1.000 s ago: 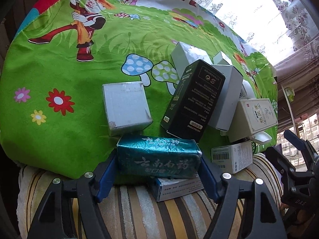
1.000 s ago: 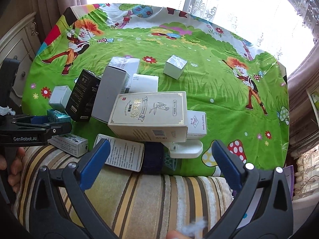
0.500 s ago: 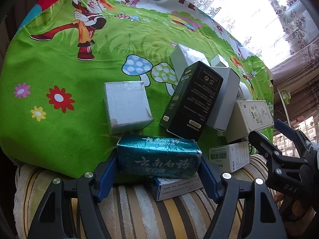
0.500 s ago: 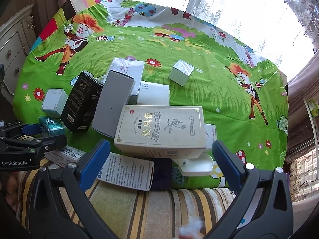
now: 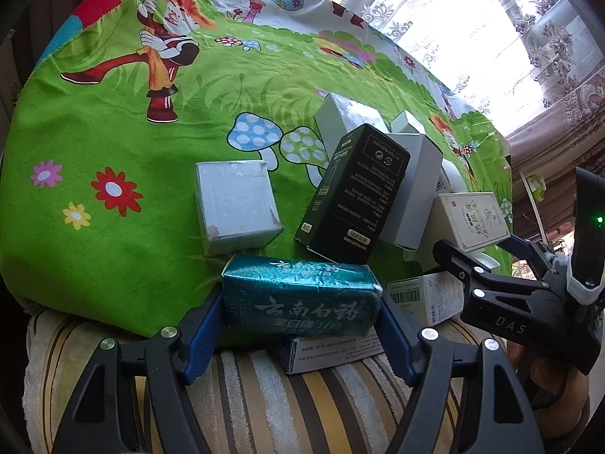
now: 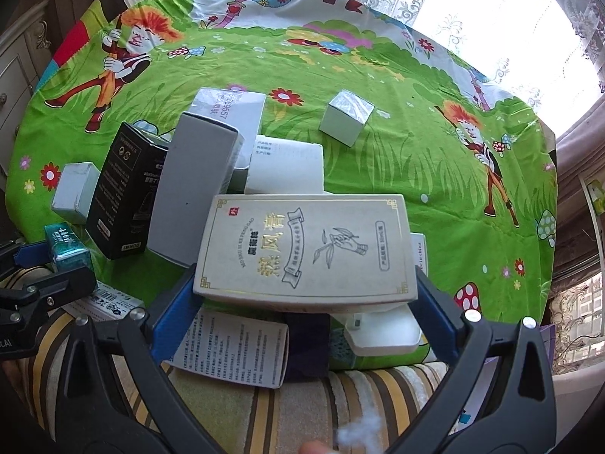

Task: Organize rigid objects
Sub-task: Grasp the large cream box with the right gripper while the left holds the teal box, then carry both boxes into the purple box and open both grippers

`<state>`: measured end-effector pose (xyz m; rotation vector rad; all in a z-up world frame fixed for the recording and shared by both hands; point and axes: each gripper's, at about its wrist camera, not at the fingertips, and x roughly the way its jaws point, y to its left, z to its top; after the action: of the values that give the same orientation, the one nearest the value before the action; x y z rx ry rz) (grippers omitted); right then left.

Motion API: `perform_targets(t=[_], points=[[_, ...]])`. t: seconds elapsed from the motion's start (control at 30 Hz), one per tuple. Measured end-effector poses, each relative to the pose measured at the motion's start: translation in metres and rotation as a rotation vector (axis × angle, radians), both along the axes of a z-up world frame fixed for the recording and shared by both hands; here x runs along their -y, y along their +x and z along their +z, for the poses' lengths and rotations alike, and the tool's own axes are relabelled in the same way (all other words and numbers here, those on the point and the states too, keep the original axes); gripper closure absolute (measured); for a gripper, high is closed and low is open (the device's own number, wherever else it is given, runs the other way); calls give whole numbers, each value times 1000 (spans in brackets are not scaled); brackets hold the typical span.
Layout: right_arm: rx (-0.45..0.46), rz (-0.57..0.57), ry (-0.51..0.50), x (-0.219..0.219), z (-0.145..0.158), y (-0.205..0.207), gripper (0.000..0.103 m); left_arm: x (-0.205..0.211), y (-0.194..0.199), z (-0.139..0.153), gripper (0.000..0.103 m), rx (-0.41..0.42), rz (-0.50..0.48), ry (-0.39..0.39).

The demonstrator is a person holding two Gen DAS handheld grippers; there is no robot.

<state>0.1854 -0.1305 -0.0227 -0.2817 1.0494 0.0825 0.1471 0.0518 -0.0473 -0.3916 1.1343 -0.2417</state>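
Observation:
My left gripper [image 5: 298, 304] is shut on a teal foil-wrapped box [image 5: 300, 297], held at the near edge of the green cartoon cloth [image 5: 113, 132]. The teal box also shows in the right wrist view [image 6: 68, 246]. My right gripper [image 6: 302, 261] has its blue pads against both ends of a cream box with gold print [image 6: 306, 249]. That cream box shows in the left wrist view [image 5: 472, 219] with the right gripper [image 5: 491, 249] around it. A black box [image 5: 355, 193] and a grey box [image 5: 412, 193] lean together between the two.
A small silver cube [image 5: 236, 206] lies just beyond the teal box. Another silver cube [image 6: 346, 115] sits alone farther back. White boxes [image 6: 285, 164], a leaflet-printed box [image 6: 230, 348] and a white plastic tray [image 6: 382, 331] crowd the near edge above the striped cushion [image 6: 302, 408].
My right gripper moved forward to the cream box and closed onto its ends. My left gripper kept hold of the teal box and barely moved.

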Motion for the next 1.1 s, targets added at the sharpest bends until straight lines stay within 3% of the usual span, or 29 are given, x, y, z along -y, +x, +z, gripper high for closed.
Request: perform_targets(t=[0.4, 0.73, 1.1], points=[[92, -9, 171, 26, 21, -19, 3, 6, -21, 30, 29, 122, 52, 60], [155, -57, 273, 65, 41, -40, 3, 35, -38, 57, 29, 191, 35, 90], [172, -137, 368, 132, 53, -74, 3, 106, -54, 75, 29, 225, -96, 96]])
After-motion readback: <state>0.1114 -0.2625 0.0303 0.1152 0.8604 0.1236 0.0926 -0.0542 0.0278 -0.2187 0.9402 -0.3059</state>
